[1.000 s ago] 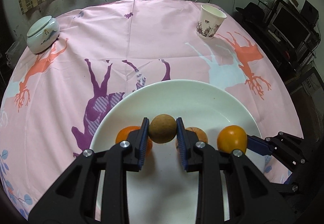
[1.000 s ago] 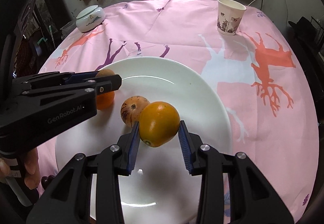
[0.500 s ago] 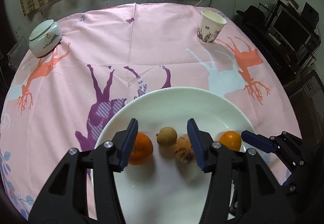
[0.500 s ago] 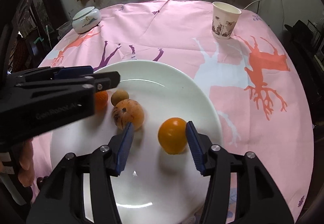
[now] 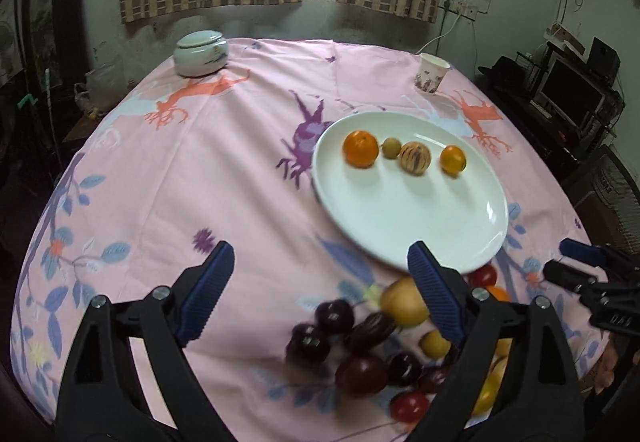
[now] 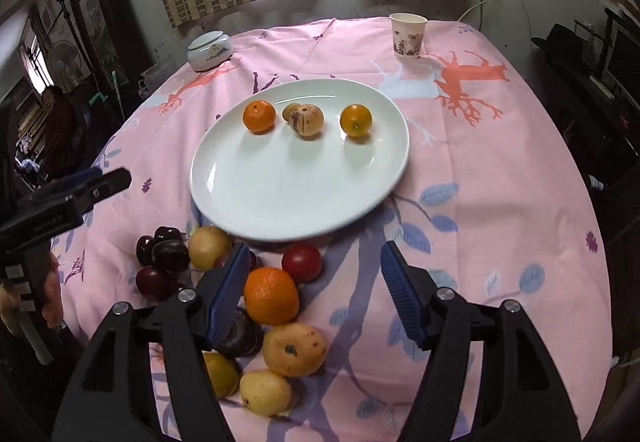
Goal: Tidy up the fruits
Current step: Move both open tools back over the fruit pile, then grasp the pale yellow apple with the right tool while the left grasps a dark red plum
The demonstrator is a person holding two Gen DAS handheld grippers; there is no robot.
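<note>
The small brown fruit [image 6: 289, 111] sat half hidden behind the striped one [image 6: 306, 121]. Both the left gripper [image 5: 320, 290] and the right gripper [image 6: 312, 290] had just been opening, jaws spread wide and holding nothing.

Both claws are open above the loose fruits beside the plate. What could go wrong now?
1. The loose fruits lie packed together, so a closing right claw may push neighbours away.
2. Some sit against the white plate; a bump could roll its four fruits.
3. The claws are close and could collide.
</note>
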